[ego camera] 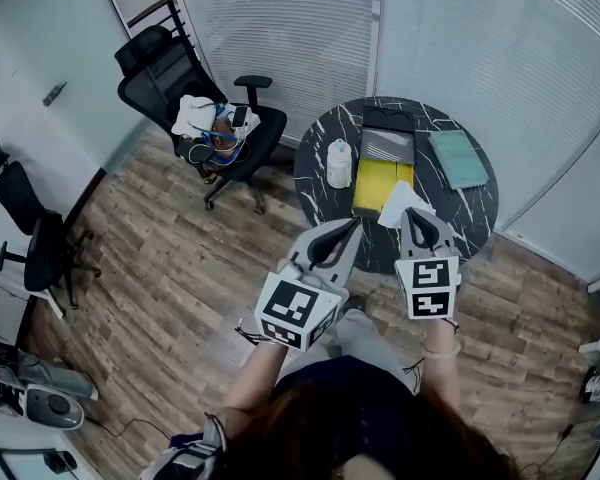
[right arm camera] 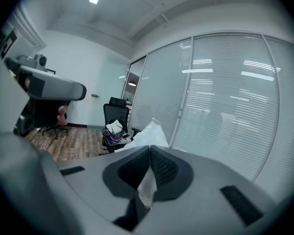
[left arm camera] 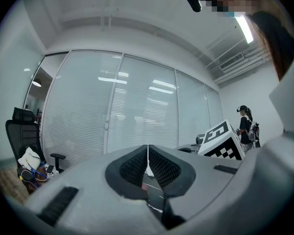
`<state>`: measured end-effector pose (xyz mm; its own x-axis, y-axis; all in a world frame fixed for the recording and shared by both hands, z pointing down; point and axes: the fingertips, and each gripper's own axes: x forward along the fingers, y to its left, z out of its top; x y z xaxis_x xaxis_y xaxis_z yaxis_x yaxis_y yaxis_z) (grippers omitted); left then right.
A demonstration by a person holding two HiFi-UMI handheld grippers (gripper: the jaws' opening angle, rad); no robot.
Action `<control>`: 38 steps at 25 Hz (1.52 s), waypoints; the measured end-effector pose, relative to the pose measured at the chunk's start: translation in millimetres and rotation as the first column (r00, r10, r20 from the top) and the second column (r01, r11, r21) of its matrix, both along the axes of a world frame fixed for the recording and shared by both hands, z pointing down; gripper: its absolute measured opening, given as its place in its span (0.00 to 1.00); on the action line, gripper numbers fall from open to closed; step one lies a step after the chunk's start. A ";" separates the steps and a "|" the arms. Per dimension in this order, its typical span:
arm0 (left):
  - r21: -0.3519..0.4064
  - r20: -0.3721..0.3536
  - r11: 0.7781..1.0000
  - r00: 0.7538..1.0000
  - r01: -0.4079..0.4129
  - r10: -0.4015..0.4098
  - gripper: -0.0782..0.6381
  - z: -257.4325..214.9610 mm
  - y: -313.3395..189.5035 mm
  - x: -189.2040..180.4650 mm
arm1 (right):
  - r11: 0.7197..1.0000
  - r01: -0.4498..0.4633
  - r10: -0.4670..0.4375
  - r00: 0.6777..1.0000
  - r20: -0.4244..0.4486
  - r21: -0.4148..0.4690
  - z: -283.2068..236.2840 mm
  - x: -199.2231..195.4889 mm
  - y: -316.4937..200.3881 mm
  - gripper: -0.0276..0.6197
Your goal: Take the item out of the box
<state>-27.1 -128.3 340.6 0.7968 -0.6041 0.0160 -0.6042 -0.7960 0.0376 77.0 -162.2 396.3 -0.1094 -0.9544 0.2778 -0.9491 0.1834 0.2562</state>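
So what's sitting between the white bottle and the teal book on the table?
The open box, yellow inside, lies between the white bottle and the teal book. The head view shows it.

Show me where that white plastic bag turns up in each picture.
Head view: white plastic bag at the right tongs' tip, over the round table.
Left gripper view: not clearly in it.
Right gripper view: centre, pinched in the tongs, crinkling out beyond them.
Shared landmark: the cluttered black office chair, left of centre in all three.
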 end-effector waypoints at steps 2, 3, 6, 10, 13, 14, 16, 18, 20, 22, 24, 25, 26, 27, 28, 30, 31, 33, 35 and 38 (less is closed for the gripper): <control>0.003 -0.001 1.000 1.000 -0.004 0.004 0.15 0.1 6.8 -2.1 | 1.000 -0.002 0.002 1.000 0.000 0.009 -3.7 -2.6 7.7 0.08; 0.004 -0.002 1.000 1.000 -0.006 0.006 0.15 0.1 10.3 -3.0 | 1.000 -0.003 0.003 1.000 0.000 0.014 -5.6 -3.8 11.8 0.08; 0.005 -0.007 1.000 1.000 -0.015 0.015 0.15 0.4 19.9 -4.6 | 1.000 -0.009 0.009 1.000 -0.004 0.028 -11.5 -7.0 22.8 0.08; 0.002 -0.014 1.000 0.999 -0.029 0.029 0.15 0.9 30.3 -3.9 | 0.999 -0.012 0.012 1.000 -0.001 0.047 -21.0 -12.4 35.6 0.08; 0.008 -0.021 0.999 0.999 -0.036 0.036 0.15 -1.4 37.4 -1.3 | 0.997 -0.005 0.004 1.000 0.003 0.074 -30.6 -16.3 45.6 0.08; 0.010 -0.024 0.999 0.999 -0.039 0.039 0.15 -2.3 39.3 -0.4 | 0.996 -0.004 0.004 1.000 0.002 0.084 -33.9 -17.2 48.8 0.08; 0.012 -0.028 0.999 0.998 -0.048 0.048 0.15 -3.9 43.6 1.7 | 0.995 -0.005 0.006 1.000 -0.001 0.101 -39.9 -18.8 54.7 0.08; 0.016 -0.027 0.998 0.998 -0.058 0.058 0.15 -4.7 47.8 4.0 | 0.994 -0.005 0.005 1.000 0.001 0.113 -44.3 -21.1 60.2 0.08; 0.019 -0.023 0.998 0.998 -0.065 0.065 0.15 -5.0 50.7 6.5 | 0.992 -0.002 0.001 1.000 0.003 0.126 -48.1 -23.2 65.7 0.08; 0.022 -0.022 0.997 0.997 -0.069 0.069 0.15 -5.6 52.8 9.0 | 0.990 0.000 -0.001 1.000 0.006 0.139 -51.5 -24.1 71.2 0.08; 0.026 -0.021 0.997 0.997 -0.073 0.073 0.15 -6.5 55.1 11.8 | 0.988 0.001 -0.003 1.000 0.011 0.151 -54.9 -24.6 76.7 0.08; 0.028 -0.021 0.997 0.997 -0.075 0.075 0.15 -6.9 56.5 13.5 | 0.988 0.002 -0.004 1.000 0.012 0.157 -56.3 -24.5 79.4 0.08; 0.030 -0.020 0.997 0.997 -0.076 0.076 0.15 -7.2 58.0 15.6 | 0.987 0.004 -0.005 1.000 0.011 0.162 -57.5 -24.0 82.0 0.08; 0.032 -0.020 0.997 0.997 -0.077 0.077 0.15 -7.7 59.7 17.7 | 0.986 0.005 -0.007 1.000 0.011 0.166 -58.6 -23.4 84.6 0.08; 0.034 -0.020 0.996 0.997 -0.078 0.078 0.15 -8.2 61.6 19.8 | 0.986 0.007 -0.009 1.000 0.011 0.169 -59.5 -22.8 87.0 0.08; 0.035 -0.020 0.996 0.997 -0.079 0.079 0.15 -9.1 65.6 23.7 | 0.985 0.012 -0.014 1.000 0.012 0.171 -60.6 -21.1 91.5 0.08; 0.034 -0.019 0.996 0.997 -0.078 0.079 0.15 -9.2 67.8 25.2 | 0.985 0.014 -0.017 1.000 0.014 0.171 -60.9 -20.4 93.7 0.08; 0.033 -0.018 0.997 0.997 -0.076 0.076 0.15 -9.8 72.4 27.0 | 0.985 0.021 -0.024 1.000 0.017 0.170 -62.1 -20.0 98.4 0.08; 0.032 -0.018 0.997 0.997 -0.071 0.071 0.15 -11.7 77.6 27.1 | 0.985 0.028 -0.032 0.999 0.017 0.173 -64.9 -20.8 104.4 0.08; 0.033 -0.019 0.998 0.998 -0.062 0.062 0.15 -14.9 86.3 26.9 | 0.983 0.035 -0.039 0.999 0.019 0.181 -70.6 -21.0 115.0 0.08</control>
<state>-0.1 -42.0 325.6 0.8327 -0.5535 -0.0188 -0.5531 -0.8328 0.0230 56.1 -47.2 325.7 -0.1501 -0.9838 0.0986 -0.9484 0.1714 0.2668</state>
